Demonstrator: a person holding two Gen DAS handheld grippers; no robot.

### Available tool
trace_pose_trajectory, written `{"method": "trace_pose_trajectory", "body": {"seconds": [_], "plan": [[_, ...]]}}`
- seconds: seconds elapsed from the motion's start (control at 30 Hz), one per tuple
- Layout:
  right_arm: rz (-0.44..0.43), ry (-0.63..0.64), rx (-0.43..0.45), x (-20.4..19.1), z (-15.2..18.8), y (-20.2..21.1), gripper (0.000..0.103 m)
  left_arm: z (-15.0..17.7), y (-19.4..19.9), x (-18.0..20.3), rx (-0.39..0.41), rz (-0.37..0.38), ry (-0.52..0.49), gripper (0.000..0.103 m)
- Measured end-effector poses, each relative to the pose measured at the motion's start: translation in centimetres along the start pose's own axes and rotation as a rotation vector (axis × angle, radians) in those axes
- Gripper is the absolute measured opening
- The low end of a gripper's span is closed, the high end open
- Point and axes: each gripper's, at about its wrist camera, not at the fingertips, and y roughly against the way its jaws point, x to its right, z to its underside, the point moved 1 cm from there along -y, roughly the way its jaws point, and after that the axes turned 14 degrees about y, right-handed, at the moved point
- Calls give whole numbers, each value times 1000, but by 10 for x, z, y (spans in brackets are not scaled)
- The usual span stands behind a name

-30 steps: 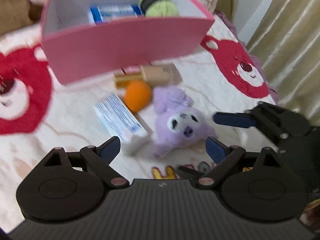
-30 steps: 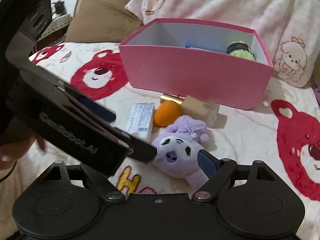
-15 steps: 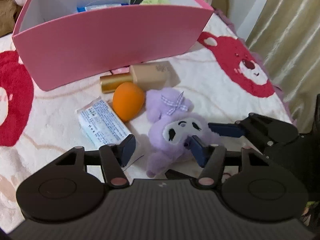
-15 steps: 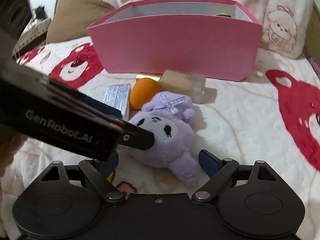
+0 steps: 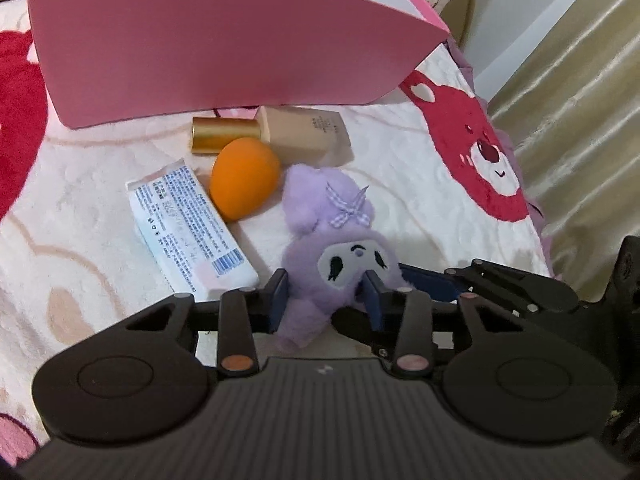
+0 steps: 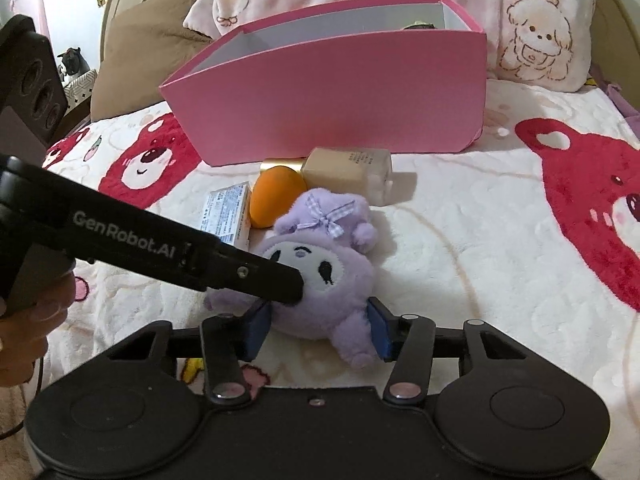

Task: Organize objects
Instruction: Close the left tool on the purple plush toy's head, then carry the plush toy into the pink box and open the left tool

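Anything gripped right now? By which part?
The left gripper is closed on the purple plush, pinching its lower face and body. The right gripper also brackets the plush's body; whether its fingers actually press it cannot be told.

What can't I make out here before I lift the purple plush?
- Pink box contents: its front wall hides most in both views.
- Purple plush lower body: left wrist view, hidden behind the left tongs.
- Plush's left cheek: right wrist view, covered by the left tongs' finger.
- White packet: right wrist view, partly behind the left tongs' arm.
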Motion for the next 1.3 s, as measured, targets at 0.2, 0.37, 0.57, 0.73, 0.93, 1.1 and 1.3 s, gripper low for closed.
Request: {"method": "trace_pose_trajectory", "body": {"seconds": [0.2, 0.37, 0.57, 0.73, 0.93, 1.1, 1.3], "plan": [[6, 30, 6, -5, -5, 12, 55, 3, 13, 8, 16, -6, -24, 37], [-22, 73, -3, -20, -14, 25, 56, 6, 35, 10, 11, -26, 3, 38], [-19, 184, 31, -44, -32, 45, 56, 6, 77, 11, 59, -16, 40, 38], [-22, 248, 42, -54, -55, 59, 56, -3, 103, 19, 83, -36, 69, 38], [-30, 357, 43, -60, -97, 73, 56, -28, 136, 32, 93, -65, 56, 39], [-35, 394, 51, -53, -144, 76, 56, -62, 156, 45, 134, -100, 22, 39], [-58, 405, 47, -36, -198, 61, 56, -120, 159, 48, 130, -128, 45, 39]]}}
